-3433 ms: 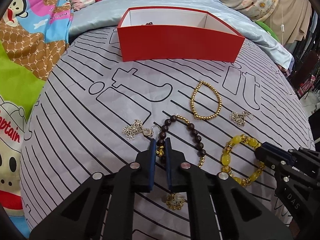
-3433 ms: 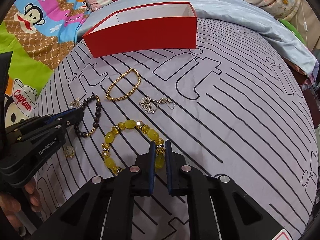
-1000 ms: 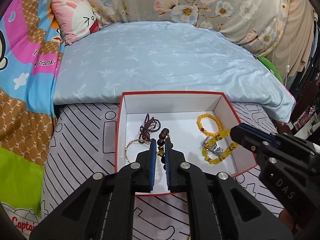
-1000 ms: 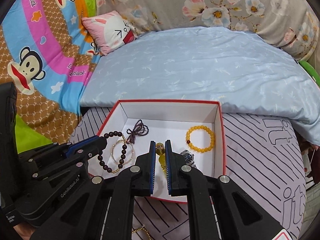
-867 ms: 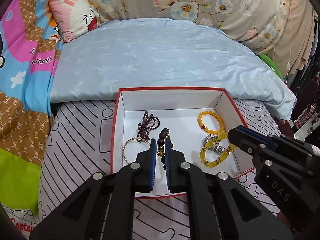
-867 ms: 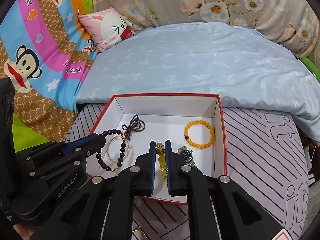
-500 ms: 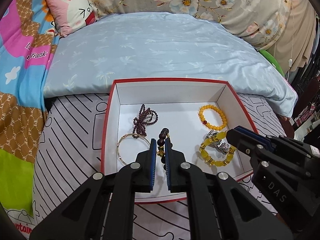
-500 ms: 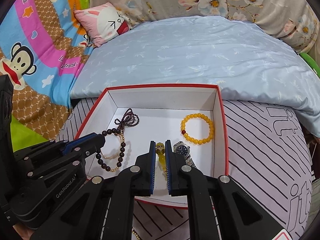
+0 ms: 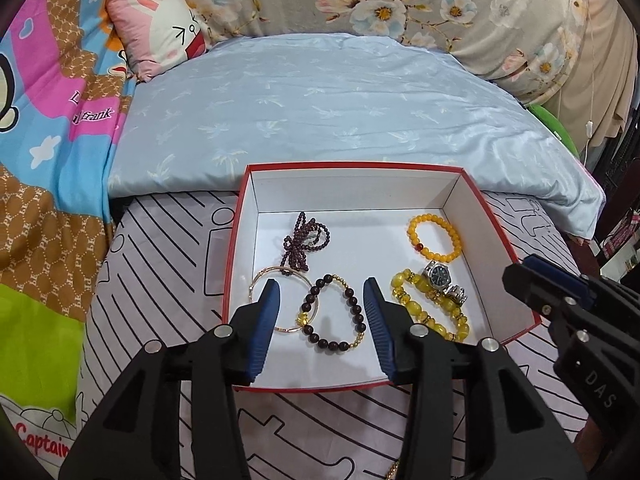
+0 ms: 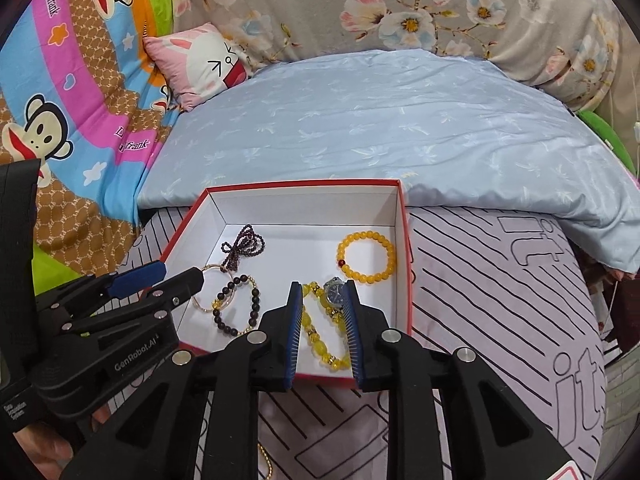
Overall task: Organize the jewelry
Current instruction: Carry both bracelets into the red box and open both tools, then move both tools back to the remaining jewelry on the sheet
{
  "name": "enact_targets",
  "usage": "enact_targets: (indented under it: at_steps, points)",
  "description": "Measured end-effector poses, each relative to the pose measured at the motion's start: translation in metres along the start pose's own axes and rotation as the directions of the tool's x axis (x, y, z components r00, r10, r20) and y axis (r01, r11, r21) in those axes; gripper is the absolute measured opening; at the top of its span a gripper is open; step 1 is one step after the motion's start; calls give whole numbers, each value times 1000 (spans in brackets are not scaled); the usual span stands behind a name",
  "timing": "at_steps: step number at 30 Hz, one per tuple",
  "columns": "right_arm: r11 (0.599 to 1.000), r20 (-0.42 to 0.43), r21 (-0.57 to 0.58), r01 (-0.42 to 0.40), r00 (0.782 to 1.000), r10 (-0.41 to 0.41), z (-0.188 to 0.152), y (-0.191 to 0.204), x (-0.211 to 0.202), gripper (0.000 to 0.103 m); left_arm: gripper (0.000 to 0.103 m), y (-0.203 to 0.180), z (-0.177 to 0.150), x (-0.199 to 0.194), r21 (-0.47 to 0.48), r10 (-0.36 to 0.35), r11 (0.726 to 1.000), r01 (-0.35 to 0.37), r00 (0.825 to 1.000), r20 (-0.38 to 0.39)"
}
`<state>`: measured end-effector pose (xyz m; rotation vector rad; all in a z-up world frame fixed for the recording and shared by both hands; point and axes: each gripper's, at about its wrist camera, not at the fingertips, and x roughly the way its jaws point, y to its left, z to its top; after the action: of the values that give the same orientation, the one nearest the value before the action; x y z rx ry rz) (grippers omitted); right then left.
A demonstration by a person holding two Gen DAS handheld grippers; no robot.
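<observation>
A red box point(image 9: 492, 216) with a white inside stands on the striped sheet. My left gripper point(image 9: 320, 308) hangs over its near left part, jaws opening. The dark bead bracelet point(image 9: 359, 314) lies loose on the box floor between the fingers, partly over a thin gold bangle point(image 9: 280, 268). My right gripper point(image 10: 322, 286) is over the near right part, jaws opening too. The chunky yellow bracelet point(image 10: 316, 336) lies on the floor between them, beside a watch point(image 10: 334, 294); the pads do not press on it. The left gripper point(image 10: 178, 272) also shows in the right wrist view.
The box also holds a purple bead string point(image 9: 304, 240) and an orange bead bracelet point(image 9: 436, 240). A light blue quilt point(image 9: 340, 100) lies behind it, and a pink pillow point(image 10: 200, 64) at the back left. A gold bead chain point(image 10: 264, 456) lies on the sheet near me.
Both grippers carried their bracelets from the sheet to over the box, then opened. The dark bracelet and the yellow bracelet have dropped onto the box floor.
</observation>
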<state>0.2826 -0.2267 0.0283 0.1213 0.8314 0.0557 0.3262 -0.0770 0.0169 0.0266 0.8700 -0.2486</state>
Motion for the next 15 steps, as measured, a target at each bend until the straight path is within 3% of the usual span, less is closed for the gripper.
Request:
enact_targets:
  at_steps: [15]
  points:
    - [999,2,-24,31,1000,-31,-40,9,-43,21,42,12,-22,-46,-11,17,1000,-17,1000,26]
